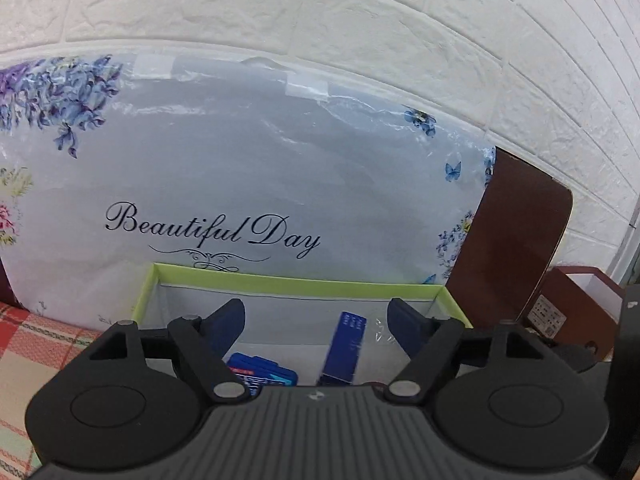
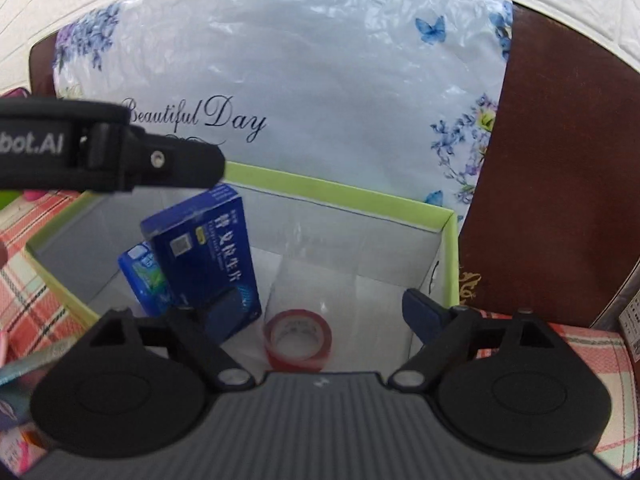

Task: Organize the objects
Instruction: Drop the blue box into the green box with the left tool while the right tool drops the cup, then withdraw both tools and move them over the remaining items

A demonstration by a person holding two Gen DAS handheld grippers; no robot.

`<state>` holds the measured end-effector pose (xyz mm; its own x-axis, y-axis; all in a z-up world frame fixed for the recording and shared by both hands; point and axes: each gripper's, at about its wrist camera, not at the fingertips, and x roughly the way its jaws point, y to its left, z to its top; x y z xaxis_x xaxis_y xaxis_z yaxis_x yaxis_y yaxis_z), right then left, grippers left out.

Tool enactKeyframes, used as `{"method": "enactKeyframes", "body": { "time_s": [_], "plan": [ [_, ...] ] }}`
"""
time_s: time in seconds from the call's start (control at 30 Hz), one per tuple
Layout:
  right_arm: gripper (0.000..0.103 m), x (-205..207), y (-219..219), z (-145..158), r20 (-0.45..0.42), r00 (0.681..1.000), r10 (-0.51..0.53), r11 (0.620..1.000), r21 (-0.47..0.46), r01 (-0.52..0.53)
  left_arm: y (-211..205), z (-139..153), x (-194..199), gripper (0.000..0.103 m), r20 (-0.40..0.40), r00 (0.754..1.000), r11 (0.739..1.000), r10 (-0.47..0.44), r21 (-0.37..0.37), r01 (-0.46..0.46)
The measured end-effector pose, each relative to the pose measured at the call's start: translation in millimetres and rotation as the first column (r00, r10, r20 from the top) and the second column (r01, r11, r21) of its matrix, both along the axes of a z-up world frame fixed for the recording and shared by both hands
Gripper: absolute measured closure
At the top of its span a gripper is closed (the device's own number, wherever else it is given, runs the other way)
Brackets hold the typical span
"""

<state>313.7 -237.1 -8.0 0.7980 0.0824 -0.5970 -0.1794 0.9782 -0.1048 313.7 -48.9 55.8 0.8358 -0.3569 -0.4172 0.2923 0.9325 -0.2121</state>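
A green-rimmed white box (image 2: 344, 192) sits on the checked cloth. In it a dark blue carton (image 2: 204, 256) stands upright, a smaller blue packet (image 2: 142, 276) leans beside it, and a red tape roll (image 2: 298, 340) lies on the floor. My right gripper (image 2: 320, 312) is open and empty above the tape roll. My left gripper (image 1: 316, 320) is open and empty over the box (image 1: 296, 282), with the carton (image 1: 344, 348) and the packet (image 1: 260, 372) below it. Its body also shows in the right wrist view (image 2: 108, 148), above the carton.
A "Beautiful Day" flowered plastic bag (image 1: 248, 168) stands behind the box against a white brick wall. A brown board (image 2: 560, 160) and a brown open box (image 1: 576, 312) stand to the right. Red checked cloth (image 2: 32, 292) covers the table.
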Motion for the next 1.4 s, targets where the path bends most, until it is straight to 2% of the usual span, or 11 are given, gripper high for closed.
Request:
{"method": "enactKeyframes", "body": {
  "time_s": [0.07,0.2,0.33,0.53,0.67,0.8,0.93,1.2,1.4],
  "plan": [
    [0.007,-6,-1,0,0.025,1.0,-0.01,1.0,-0.005,0.01,6,-1,-1,0.022,-0.016,1.0,1.0,0.014,0.001,-0.014],
    [0.007,-22,-4,6,0.034,0.999,-0.017,1.0,0.027,0.016,14,5,-11,0.021,-0.024,0.999,0.999,0.034,-0.021,-0.035],
    [0.004,-45,-2,20,0.06,0.997,-0.039,0.999,0.014,0.038,15,16,-28,0.021,-0.006,0.999,0.998,0.053,-0.013,-0.053],
    [0.0,-95,-9,42,0.099,0.993,-0.066,0.997,0.046,0.062,16,37,-75,0.02,0.03,0.998,0.998,0.063,0.021,-0.064],
    [0.0,-138,-14,50,0.116,0.99,-0.076,0.994,0.09,0.065,14,44,-112,0.019,0.015,0.998,0.995,0.064,0.075,-0.065],
    [0.0,-180,-14,53,0.11,0.992,-0.069,0.99,0.134,0.054,16,37,-150,0.019,-0.001,0.998,0.994,0.057,0.097,-0.056],
    [0.0,-209,-9,47,0.064,0.994,-0.093,0.99,0.113,0.086,19,23,-180,0.019,-0.044,0.998,0.995,0.053,0.088,-0.049],
    [0.0,-241,5,29,-0.023,0.983,-0.18,0.982,0.049,0.181,30,-5,-211,0.019,-0.152,0.984,0.993,0.089,0.085,-0.077],
    [0.0,-259,6,20,-0.048,0.974,-0.222,0.974,0.022,0.224,32,-12,-230,0.019,-0.168,0.98,0.991,0.104,0.106,-0.087]
  ]
}}
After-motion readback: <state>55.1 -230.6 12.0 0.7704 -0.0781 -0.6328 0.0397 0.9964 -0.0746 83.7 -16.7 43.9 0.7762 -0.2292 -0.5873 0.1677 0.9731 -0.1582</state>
